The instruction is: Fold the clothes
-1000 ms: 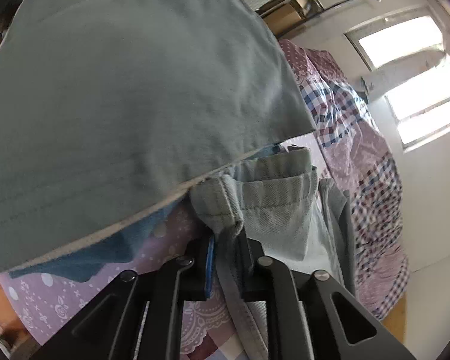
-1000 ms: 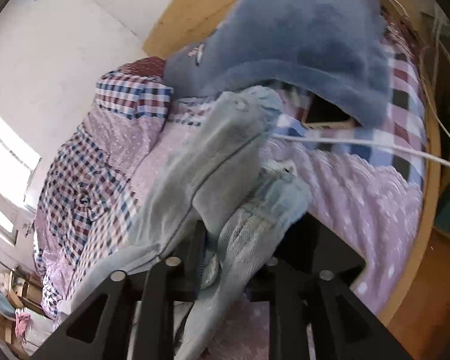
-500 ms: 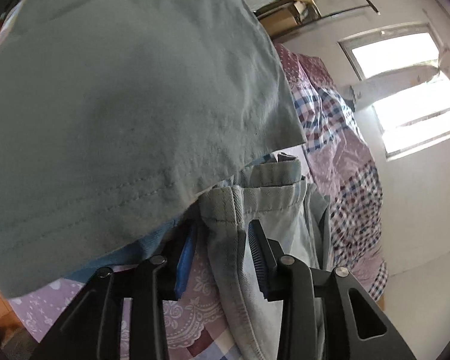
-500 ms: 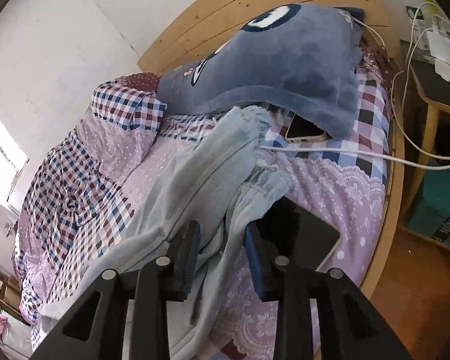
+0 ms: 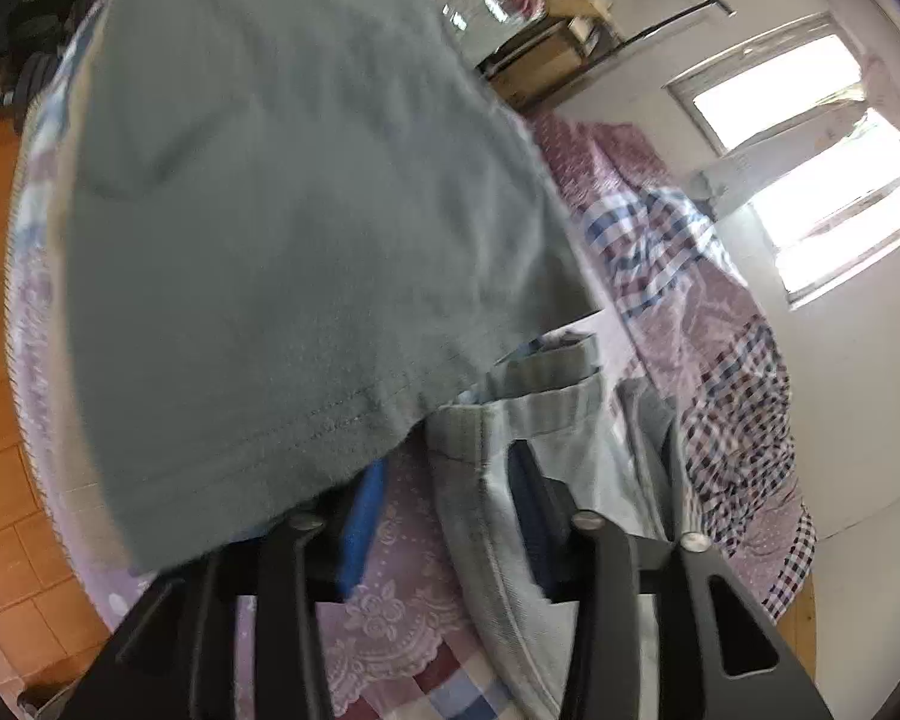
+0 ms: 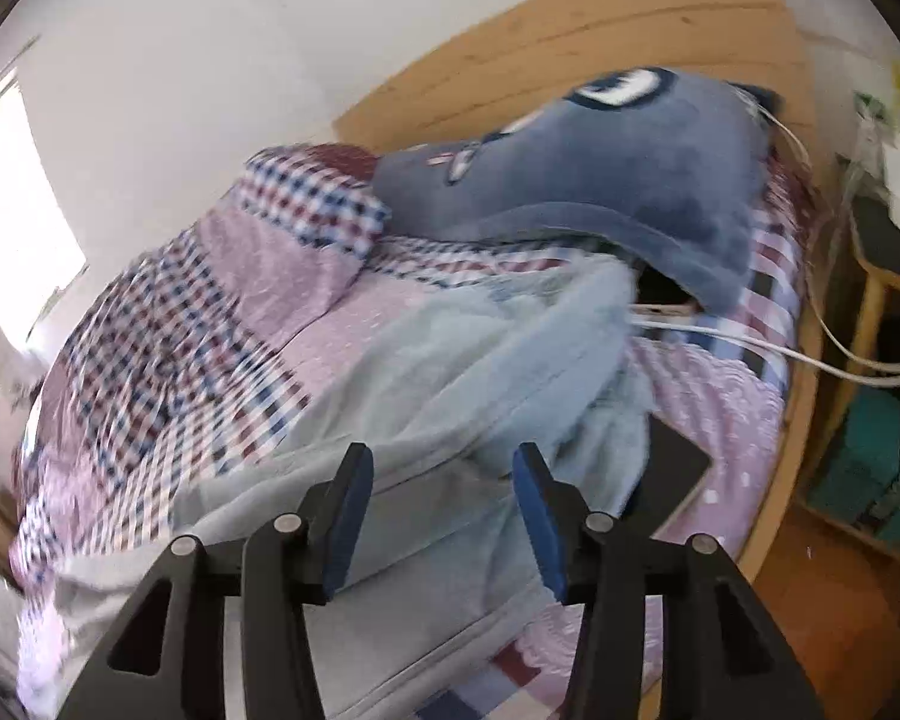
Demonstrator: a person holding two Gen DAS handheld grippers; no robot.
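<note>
Light blue jeans lie on the bed. In the left wrist view their waistband [image 5: 546, 414] sits just past my left gripper [image 5: 444, 510], and one edge runs loosely between the fingers. The jaws are opening and the pads do not press the cloth. A grey-green T-shirt [image 5: 282, 228] hangs close over the lens and hides the left finger's tip. In the right wrist view the jeans leg [image 6: 468, 372] is spread across the bedsheet beyond my right gripper [image 6: 443, 474]. Its jaws are opening too, with only the cloth lying below the gap.
A blue plush pillow [image 6: 600, 174] leans on the wooden headboard [image 6: 570, 42], with a white cable [image 6: 750, 348] beneath it. A dark tablet [image 6: 672, 468] lies by the jeans. A checked quilt [image 6: 168, 336] is bunched along the wall. A side table [image 6: 888, 258] stands right of the bed.
Both grippers went from shut on the jeans to open and let the cloth go. The right one drew back and rose, and the jeans leg dropped flat on the bed.
</note>
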